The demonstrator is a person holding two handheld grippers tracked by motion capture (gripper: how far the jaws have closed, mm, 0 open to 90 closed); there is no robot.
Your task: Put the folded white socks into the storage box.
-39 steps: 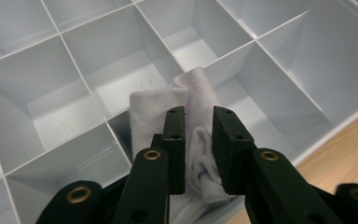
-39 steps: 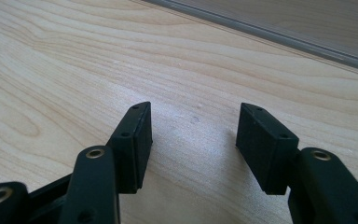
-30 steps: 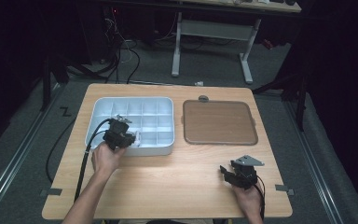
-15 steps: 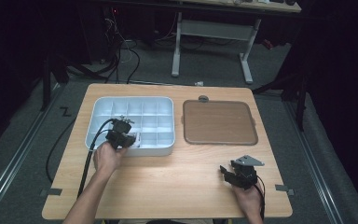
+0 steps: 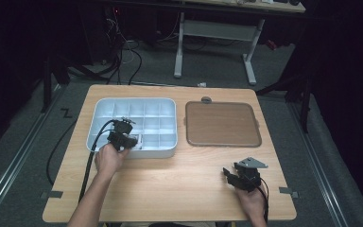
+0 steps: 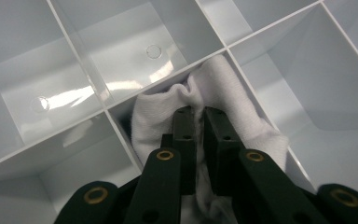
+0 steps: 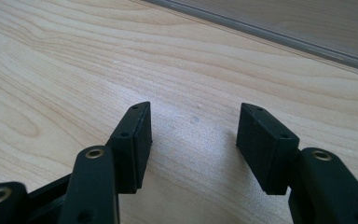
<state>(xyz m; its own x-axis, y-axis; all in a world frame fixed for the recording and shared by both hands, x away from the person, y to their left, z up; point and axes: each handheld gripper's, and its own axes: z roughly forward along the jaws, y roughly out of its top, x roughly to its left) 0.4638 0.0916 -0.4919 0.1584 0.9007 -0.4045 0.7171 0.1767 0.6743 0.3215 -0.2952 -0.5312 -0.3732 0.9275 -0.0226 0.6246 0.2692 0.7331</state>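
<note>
Here, white cloth [image 6: 223, 93] lies lengthwise w/ left hand-held gripper's [image 6: 199, 112] jaws.

Both tools black. Left tool [image 5: 121, 135]: black cable trailing off it; up close [image 6: 199, 140] flat rectangular pads w/ small screw holes, brass rivets on the linkage arms. Right tool [image 5: 236, 176]: grey three-cornered plate on top, thin black cable; same pads & brass rivets [image 7: 193, 140]. Forearms bare, no sleeves.

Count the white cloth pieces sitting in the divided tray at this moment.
1. A white cloth lies bunched in a front-row compartment of the divided tray, pinched by the left tongs. Hand and tongs cover part of the front row in the high view, so another could be hidden.
</note>
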